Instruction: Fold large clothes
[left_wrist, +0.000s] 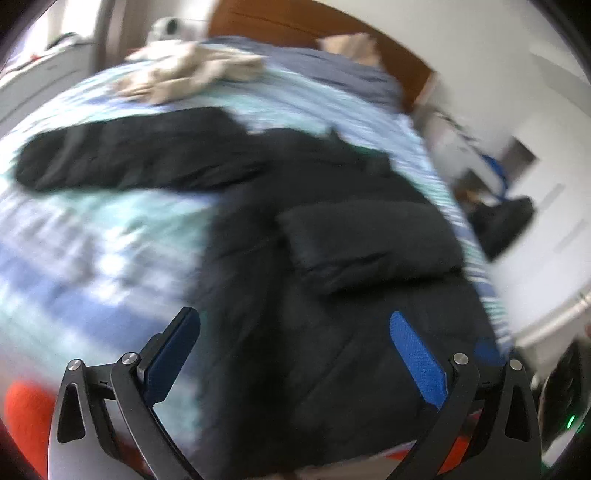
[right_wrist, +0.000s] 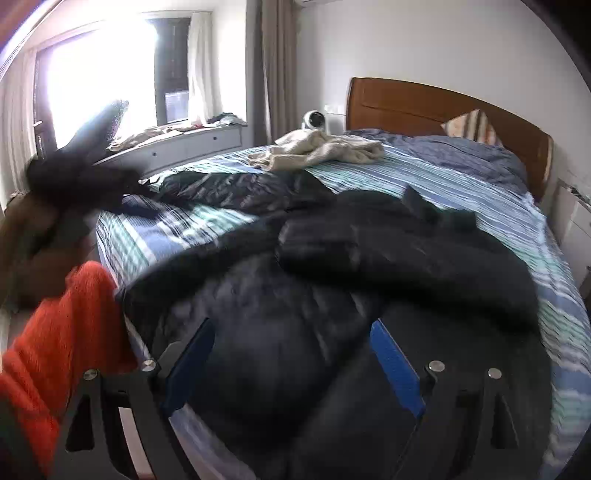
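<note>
- A big black puffy coat (right_wrist: 332, 295) lies spread on the bed, filling the middle and bottom of the right wrist view.
- In the left wrist view the coat (left_wrist: 332, 277) fills the middle and lower right of the frame, and the picture is blurry.
- One sleeve (left_wrist: 129, 155) stretches flat to the left in the left wrist view. The other sleeve (left_wrist: 369, 243) is folded across the coat's body.
- Only the right wrist view shows the bright window (right_wrist: 103, 74) at the upper left, and a red sleeve (right_wrist: 62, 332) at the lower left.
- Only the left wrist view shows a dark bag (left_wrist: 506, 221) on the floor at the right edge.
- Both views show a cream cloth pile (right_wrist: 321, 149) near the top of the bed, well apart from the coat, and the wooden headboard (right_wrist: 424, 107).
- The striped blue bedsheet (left_wrist: 92, 240) is bare at the left of the left wrist view. The coat's right side reaches near the bed's right edge.
- The left gripper (left_wrist: 295, 354) has its blue fingers spread wide, holding nothing. The coat lies between and beyond them.
- The right gripper (right_wrist: 291, 362) is also spread wide over the coat's lower part, holding nothing.
</note>
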